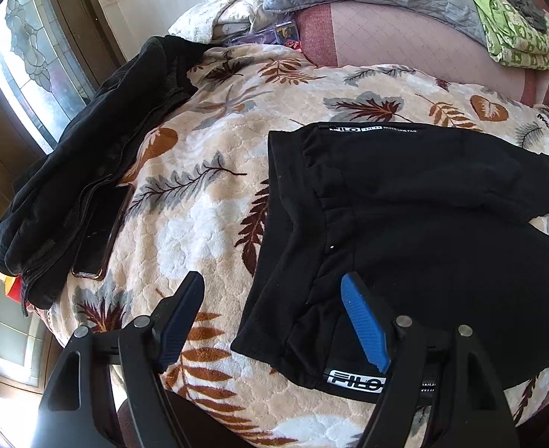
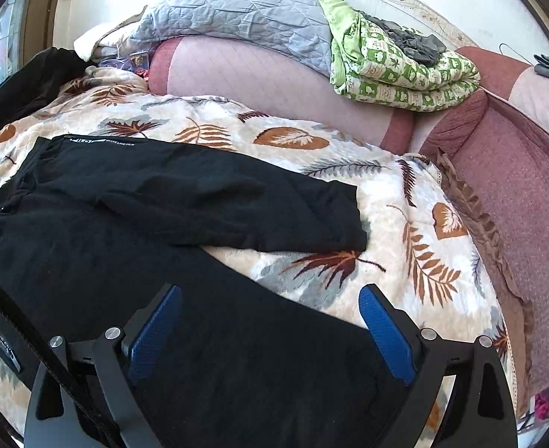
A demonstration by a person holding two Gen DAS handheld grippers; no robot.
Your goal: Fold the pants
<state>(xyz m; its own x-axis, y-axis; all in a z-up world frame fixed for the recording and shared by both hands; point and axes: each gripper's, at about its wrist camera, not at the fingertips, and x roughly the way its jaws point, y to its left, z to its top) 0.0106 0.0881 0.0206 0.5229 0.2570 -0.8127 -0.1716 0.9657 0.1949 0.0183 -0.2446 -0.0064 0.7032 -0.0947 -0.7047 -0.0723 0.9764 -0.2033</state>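
Black short pants (image 1: 416, 216) lie spread flat on a leaf-patterned blanket (image 1: 199, 224), waistband to the left, both legs pointing right; they also show in the right wrist view (image 2: 125, 231). The far leg (image 2: 256, 205) angles away from the near leg (image 2: 256, 354). My left gripper (image 1: 274, 291) is open and empty, hovering over the near corner of the waistband, one finger over the blanket, the other over the fabric. My right gripper (image 2: 270, 298) is open and empty above the near leg.
A black jacket (image 1: 87, 156) and a phone (image 1: 102, 231) lie at the blanket's left edge. A grey quilt (image 2: 237, 11), a green patterned blanket (image 2: 397, 67) and a pink mattress (image 2: 517, 205) lie behind and to the right.
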